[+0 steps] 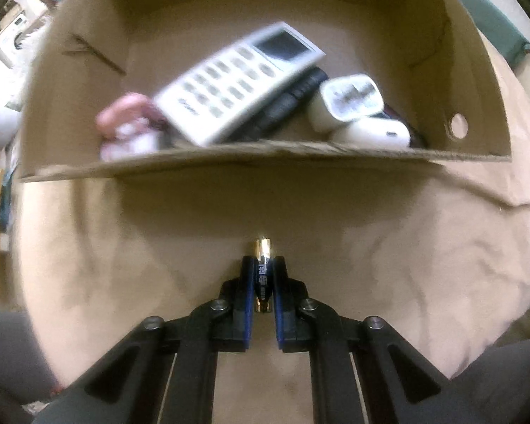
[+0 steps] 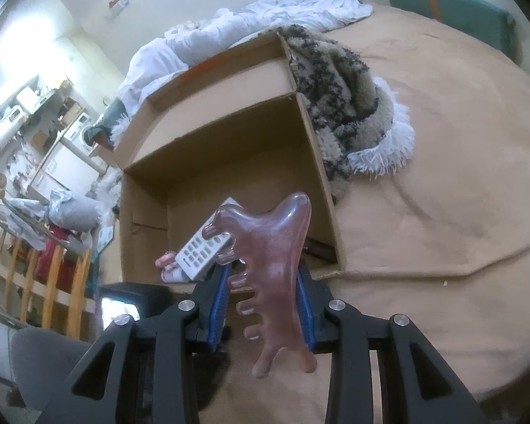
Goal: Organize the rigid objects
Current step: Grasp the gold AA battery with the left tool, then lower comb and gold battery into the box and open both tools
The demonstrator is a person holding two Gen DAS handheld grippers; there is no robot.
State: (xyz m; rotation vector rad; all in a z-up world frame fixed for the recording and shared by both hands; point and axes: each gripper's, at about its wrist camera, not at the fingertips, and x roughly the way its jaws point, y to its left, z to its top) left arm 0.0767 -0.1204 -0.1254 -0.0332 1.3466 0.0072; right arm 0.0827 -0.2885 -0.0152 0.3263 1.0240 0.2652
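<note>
Left tongs (image 1: 264,265): clenched on battery (image 1: 263,268), above the bed (image 1: 388,265), before the cardboard box (image 1: 229,168). Right tongs (image 2: 265,282): clenched on pink comb (image 2: 270,265), over the box's near edge. Box holds remote (image 1: 240,83), charger (image 1: 346,104).

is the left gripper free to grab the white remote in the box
Probably not yet: the left gripper is shut on a battery. The white remote lies uncovered atop the pile in the open cardboard box.
</note>
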